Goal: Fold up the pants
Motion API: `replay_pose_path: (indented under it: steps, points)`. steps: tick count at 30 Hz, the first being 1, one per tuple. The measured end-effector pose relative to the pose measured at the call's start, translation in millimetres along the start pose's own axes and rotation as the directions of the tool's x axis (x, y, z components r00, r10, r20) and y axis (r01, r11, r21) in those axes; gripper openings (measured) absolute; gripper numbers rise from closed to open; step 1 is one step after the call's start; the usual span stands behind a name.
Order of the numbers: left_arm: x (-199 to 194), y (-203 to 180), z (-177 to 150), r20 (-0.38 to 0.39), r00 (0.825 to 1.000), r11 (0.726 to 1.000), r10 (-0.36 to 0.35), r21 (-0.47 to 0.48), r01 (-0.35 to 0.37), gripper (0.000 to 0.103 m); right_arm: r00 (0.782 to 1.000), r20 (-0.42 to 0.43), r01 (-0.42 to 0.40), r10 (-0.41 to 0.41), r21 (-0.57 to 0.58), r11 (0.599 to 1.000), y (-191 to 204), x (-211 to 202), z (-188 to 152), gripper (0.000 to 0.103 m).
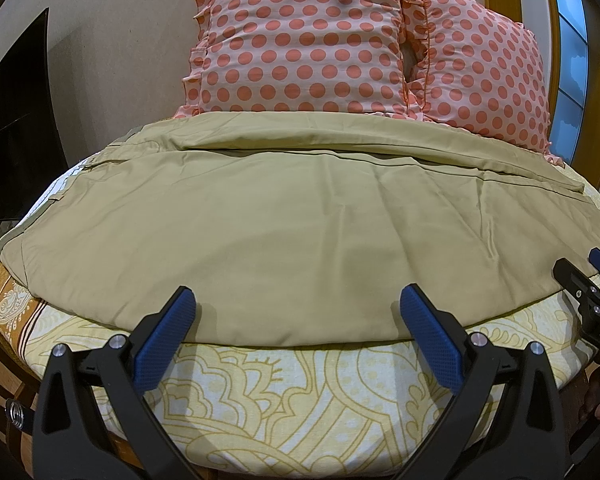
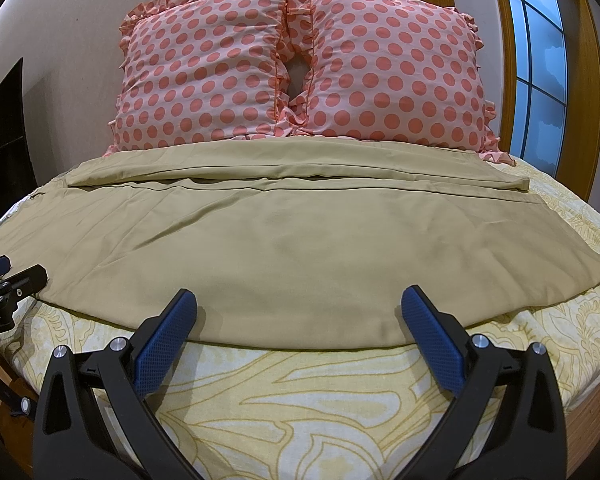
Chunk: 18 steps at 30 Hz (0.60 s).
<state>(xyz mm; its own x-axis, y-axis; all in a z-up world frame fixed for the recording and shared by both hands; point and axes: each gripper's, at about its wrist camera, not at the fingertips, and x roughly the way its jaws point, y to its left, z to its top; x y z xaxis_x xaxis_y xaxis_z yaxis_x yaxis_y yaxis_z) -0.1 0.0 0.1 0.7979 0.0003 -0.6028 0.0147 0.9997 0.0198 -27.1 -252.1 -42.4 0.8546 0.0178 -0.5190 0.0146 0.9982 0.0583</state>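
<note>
Left wrist view: the khaki pants [image 1: 300, 216] are seen spread flat across the bed [image 1: 300, 392], which is covered by a cream sheet with a yellow leaf pattern. The waistband is turned toward the left, and the two legs are laid side by side toward the right, the far leg lying against two pink polka-dot pillows [image 1: 300, 36] propped at the wall. The left gripper [image 1: 296, 312] is held at the near edge of the pants, its blue-padded fingers [image 1: 168, 332] spread wide with nothing between them; whether the tips are touching the cloth cannot be told. The right gripper [image 1: 596, 276] is glimpsed at the right border, over the pants' near edge.

In the right wrist view, the same pants [image 2: 300, 248] are shown with the leg hems ending at the right, short of the bed's edge. The right gripper [image 2: 298, 312] is likewise held at the near hem with its fingers [image 2: 432, 340] set wide apart and empty. The left gripper [image 2: 4, 272] is seen at the left border, and a window [image 2: 540, 64] is visible at the right
</note>
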Motion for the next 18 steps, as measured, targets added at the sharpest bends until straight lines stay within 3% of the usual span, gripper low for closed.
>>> replay_pose_path:
  steps: [11,14,16,18]
  points:
    - [1,1,4,-0.02,1.0,1.0,-0.013,0.01,0.013,0.101,0.998,-0.049,-0.035,0.034,-0.011,0.999,-4,6,7,0.102]
    - [8,5,16,-0.059,0.998,1.0,-0.024,0.002,0.024,0.101,0.997,-0.057,-0.051,0.055,0.059,0.997,-36,6,42,0.102]
    - [7,13,24,-0.05,0.998,1.0,-0.022,-0.019,0.021,0.101,0.998,-0.059,0.016,-0.009,0.117,0.993,-71,16,84,0.102]
    - [7,24,36,-0.037,0.999,0.999,-0.002,-0.051,0.0,0.101,0.994,-0.111,0.039,-0.017,0.204,0.978,-100,36,115,0.102]
